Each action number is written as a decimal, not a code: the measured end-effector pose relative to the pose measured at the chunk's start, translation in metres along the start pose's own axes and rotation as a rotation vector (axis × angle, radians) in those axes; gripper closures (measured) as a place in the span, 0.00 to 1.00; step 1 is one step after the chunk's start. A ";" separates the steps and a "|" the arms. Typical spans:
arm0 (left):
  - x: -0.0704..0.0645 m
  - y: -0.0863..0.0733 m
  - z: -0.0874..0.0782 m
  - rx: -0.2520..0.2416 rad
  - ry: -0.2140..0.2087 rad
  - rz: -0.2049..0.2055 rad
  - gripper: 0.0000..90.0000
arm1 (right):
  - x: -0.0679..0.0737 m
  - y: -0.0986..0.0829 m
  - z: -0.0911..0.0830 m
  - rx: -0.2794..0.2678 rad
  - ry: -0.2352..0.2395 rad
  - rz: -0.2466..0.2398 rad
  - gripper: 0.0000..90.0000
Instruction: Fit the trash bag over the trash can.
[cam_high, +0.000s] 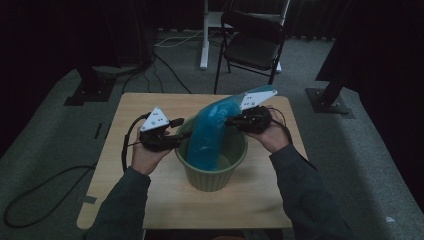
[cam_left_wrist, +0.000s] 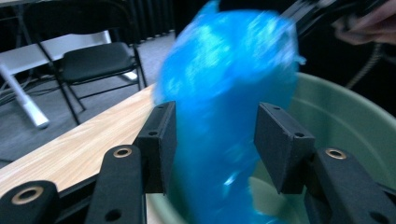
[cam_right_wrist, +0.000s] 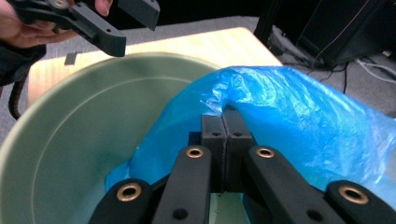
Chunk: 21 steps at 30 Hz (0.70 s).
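A pale green bucket (cam_high: 212, 179) stands mid-table on the wooden table (cam_high: 150, 200). A blue plastic bag (cam_high: 210, 132) rises out of it and arches to the right. My right gripper (cam_high: 229, 121) is shut on the bag's upper part, above the bucket's right rim. In the right gripper view the jaws (cam_right_wrist: 224, 135) meet with blue bag (cam_right_wrist: 289, 116) bunched around them, over the bucket (cam_right_wrist: 84, 140). My left gripper (cam_high: 179, 133) is open at the bucket's left rim. Its jaws (cam_left_wrist: 219, 144) flank the blurred bag (cam_left_wrist: 229, 93); I cannot tell whether they touch it. The left gripper (cam_right_wrist: 126, 25) also shows beyond the bucket.
A black folding chair (cam_high: 252, 42) and a white stand leg (cam_high: 204, 35) are on the carpet behind the table. Black cables (cam_high: 30, 200) trail on the floor at left. Dark stand bases (cam_high: 327, 100) sit at both far corners. Bare tabletop (cam_left_wrist: 84, 140) lies left of the bucket (cam_left_wrist: 345, 116).
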<state>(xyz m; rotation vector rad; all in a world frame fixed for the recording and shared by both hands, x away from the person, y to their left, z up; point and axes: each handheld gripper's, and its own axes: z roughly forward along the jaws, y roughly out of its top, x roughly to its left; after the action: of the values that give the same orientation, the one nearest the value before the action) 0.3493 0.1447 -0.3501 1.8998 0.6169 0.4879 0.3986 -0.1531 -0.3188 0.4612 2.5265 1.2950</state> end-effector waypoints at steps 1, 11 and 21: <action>-0.002 0.001 0.002 0.004 -0.004 0.006 0.54 | 0.001 0.000 0.002 0.004 0.003 -0.002 1.00; -0.022 0.015 0.030 0.077 0.019 0.101 0.49 | 0.010 0.008 0.010 -0.010 0.046 -0.021 1.00; -0.026 0.017 0.040 0.106 0.037 0.123 0.96 | 0.017 0.011 0.008 -0.012 0.076 -0.049 1.00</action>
<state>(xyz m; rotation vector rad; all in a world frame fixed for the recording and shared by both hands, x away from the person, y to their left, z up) 0.3553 0.0944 -0.3516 2.0412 0.5620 0.5800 0.3880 -0.1342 -0.3162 0.3513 2.5735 1.3326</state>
